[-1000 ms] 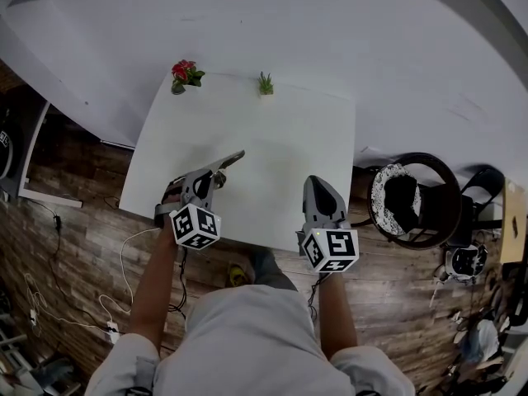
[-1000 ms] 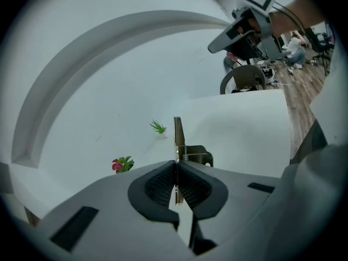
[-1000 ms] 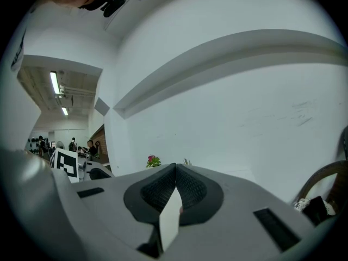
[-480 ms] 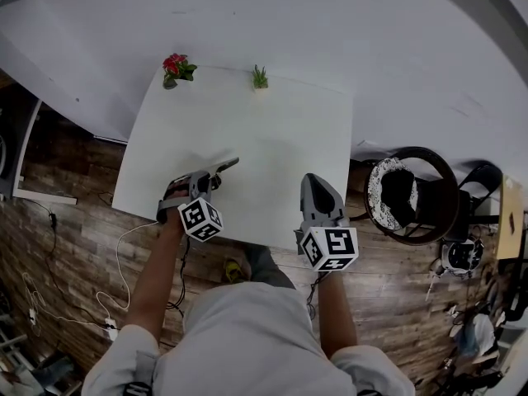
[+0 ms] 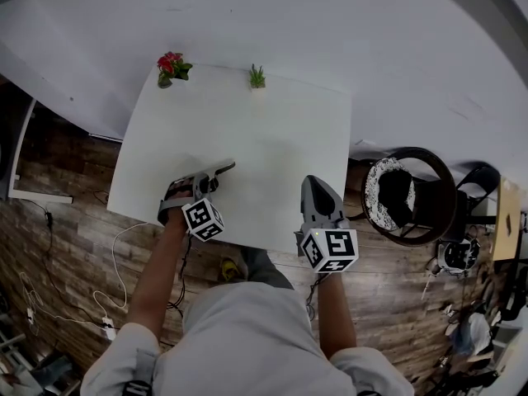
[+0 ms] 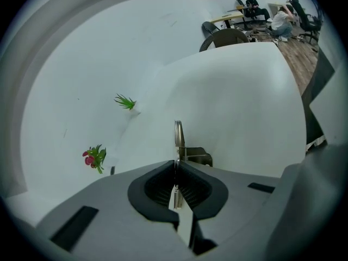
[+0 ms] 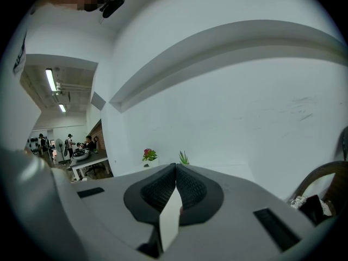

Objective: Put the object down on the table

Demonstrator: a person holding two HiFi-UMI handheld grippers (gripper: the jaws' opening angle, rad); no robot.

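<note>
Carrying step, by the look of it: holding a thin flat grey metal piece (image 5: pixel 223 168) in the left gripper (image 5: pixel 211 177), pads clamped hard on its near end. Poking forward edge-on past the tips, out over the lower left part of the white square table (image 5: pixel 272 130). Touching the top or just above it? Hard to say from here.

Next, probably: lower until flat on the surface, then ease the grip off and draw back without dragging the piece along.

Over to the right gripper (image 5: pixel 318 190), lower middle of the frame, near the table's front edge: shut tight on nothing, idle, well apart from the piece.

Around the scene: small pot of red flowers (image 5: pixel 171 66) at the table's upper left corner, little spiky green plant (image 5: pixel 257 76) along the far edge to its right, both well clear of the drop spot. Off the table at the right, a round dark chair (image 5: pixel 412 196) on the wooden floor (image 5: pixel 66 246).

Nothing in the way of the set-down; only worth watching the table's near left edge, close to the piece.
</note>
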